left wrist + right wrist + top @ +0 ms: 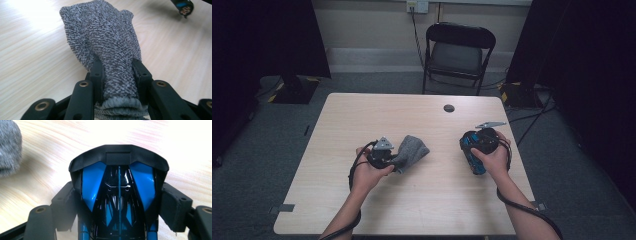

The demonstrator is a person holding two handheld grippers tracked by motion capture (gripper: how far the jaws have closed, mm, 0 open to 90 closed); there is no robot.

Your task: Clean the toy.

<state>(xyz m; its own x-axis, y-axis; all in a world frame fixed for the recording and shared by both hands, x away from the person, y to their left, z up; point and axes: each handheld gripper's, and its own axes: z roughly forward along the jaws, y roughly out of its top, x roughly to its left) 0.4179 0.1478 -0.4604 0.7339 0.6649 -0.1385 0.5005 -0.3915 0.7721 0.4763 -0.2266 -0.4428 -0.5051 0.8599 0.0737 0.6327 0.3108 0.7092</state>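
A: Table (422, 195), pale wood. Left gripper (388, 157) clamped narrow on grey knit cloth (412, 150); cloth fans out past the jaws, far end resting on the table left of centre.

B: Right gripper (477, 160)?

A: Jaws wide, pressed on both flanks of a black-and-blue toy car (118, 195), held low over the table's right side. Cloth and car well apart.

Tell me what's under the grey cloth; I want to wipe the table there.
Bare wood table shows all around the cloth, held up at one end by the left hand-held gripper. What lies beneath its folds is covered.
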